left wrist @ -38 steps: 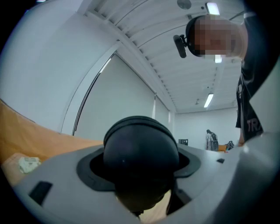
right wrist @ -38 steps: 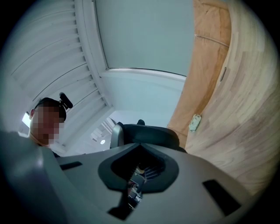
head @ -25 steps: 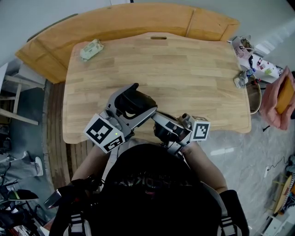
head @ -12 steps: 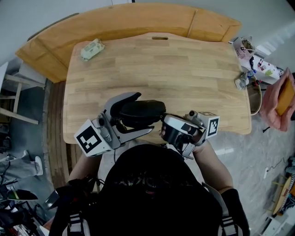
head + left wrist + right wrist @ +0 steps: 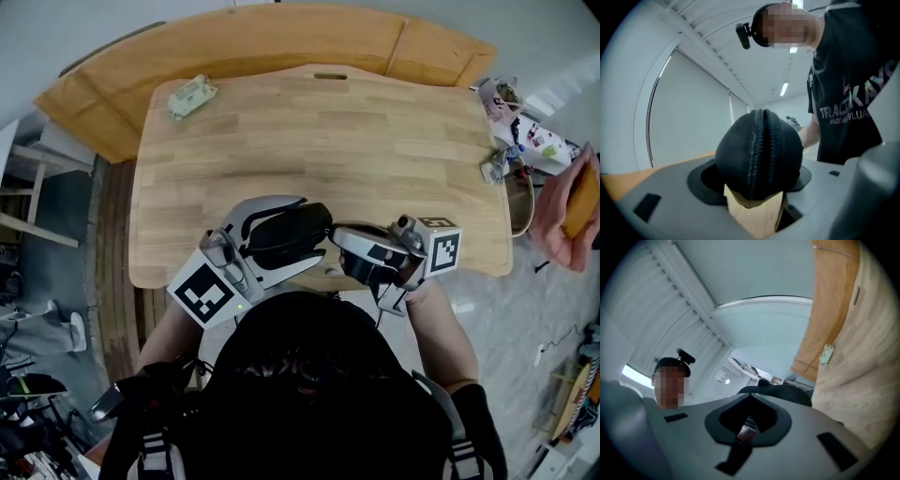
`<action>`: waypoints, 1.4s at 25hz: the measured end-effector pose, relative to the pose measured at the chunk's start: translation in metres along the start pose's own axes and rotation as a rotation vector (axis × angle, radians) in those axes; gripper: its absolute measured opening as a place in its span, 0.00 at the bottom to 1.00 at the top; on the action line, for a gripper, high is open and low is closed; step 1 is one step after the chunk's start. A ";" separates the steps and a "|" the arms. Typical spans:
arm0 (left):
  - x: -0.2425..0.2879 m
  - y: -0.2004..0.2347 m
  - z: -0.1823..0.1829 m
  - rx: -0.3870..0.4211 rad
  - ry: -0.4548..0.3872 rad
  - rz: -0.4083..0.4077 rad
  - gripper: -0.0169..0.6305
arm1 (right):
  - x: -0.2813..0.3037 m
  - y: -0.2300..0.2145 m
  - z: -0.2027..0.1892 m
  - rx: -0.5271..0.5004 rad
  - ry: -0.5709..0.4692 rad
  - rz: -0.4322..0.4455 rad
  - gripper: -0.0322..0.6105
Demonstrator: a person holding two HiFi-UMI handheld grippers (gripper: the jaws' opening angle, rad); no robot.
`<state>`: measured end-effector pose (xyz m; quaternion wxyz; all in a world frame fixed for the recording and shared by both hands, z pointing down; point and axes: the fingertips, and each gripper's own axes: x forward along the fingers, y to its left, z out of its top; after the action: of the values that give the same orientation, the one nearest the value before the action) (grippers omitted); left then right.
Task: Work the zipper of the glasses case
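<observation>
The left gripper [image 5: 309, 228] is seen with its jaws spread wide and closing on the glasses case [image 5: 281, 232]; the case is lodged between them with a pad against each side, and its closed zipper line is turned toward that gripper's camera; the case is carried just above the near edge of the counter [image 5: 375, 150], whose wood shows under it in the left gripper view. The right gripper [image 5: 342, 248] is brought up against the right end of the case; its jaws are closed, and a small metal tab, taken to be the zipper pull [image 5: 746, 428], is pinched at their tips.

Little else is found near the case; a pale green packet [image 5: 192, 97] lies far beyond it at the back left corner of the counter, and a heap of small clutter [image 5: 511, 131] is gathered well to the right of the case, at the counter's right edge; a curved wooden panel [image 5: 234, 52] is set past the far edge.

Beyond the case the counter lies bare to its far edge; on the near side of the case the counter's edge and the person's body are close behind both grippers.
</observation>
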<state>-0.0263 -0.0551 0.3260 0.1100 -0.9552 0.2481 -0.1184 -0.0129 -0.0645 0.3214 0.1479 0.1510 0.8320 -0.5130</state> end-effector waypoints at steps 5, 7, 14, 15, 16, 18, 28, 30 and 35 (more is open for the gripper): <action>0.012 0.005 -0.020 0.086 0.130 0.054 0.48 | -0.007 -0.017 -0.001 -0.160 0.061 -0.214 0.07; 0.015 0.007 -0.032 0.156 0.204 0.082 0.48 | -0.004 -0.018 -0.004 -0.194 0.079 -0.239 0.07; 0.019 0.020 -0.063 0.290 0.398 0.164 0.48 | 0.005 -0.018 -0.007 -0.310 0.117 -0.325 0.07; 0.019 0.022 -0.066 0.302 0.422 0.178 0.48 | 0.005 -0.019 -0.007 -0.336 0.123 -0.352 0.07; 0.018 0.025 -0.070 0.318 0.450 0.192 0.48 | 0.006 -0.022 -0.007 -0.364 0.132 -0.381 0.07; 0.017 0.030 -0.079 0.354 0.507 0.216 0.48 | 0.007 -0.027 -0.007 -0.418 0.153 -0.437 0.07; 0.003 0.060 -0.106 0.587 0.771 0.379 0.48 | 0.027 -0.039 -0.022 -0.743 0.320 -0.646 0.07; 0.001 0.064 -0.107 0.604 0.791 0.407 0.48 | 0.033 -0.038 -0.025 -0.791 0.348 -0.654 0.07; -0.003 0.066 -0.113 0.609 0.837 0.432 0.47 | 0.043 -0.042 -0.034 -0.881 0.418 -0.683 0.07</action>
<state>-0.0900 -0.1267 0.4151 0.2947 -0.6791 0.4154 -0.5286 -0.0720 -0.0477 0.3522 -0.1438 -0.1028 0.9794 -0.0974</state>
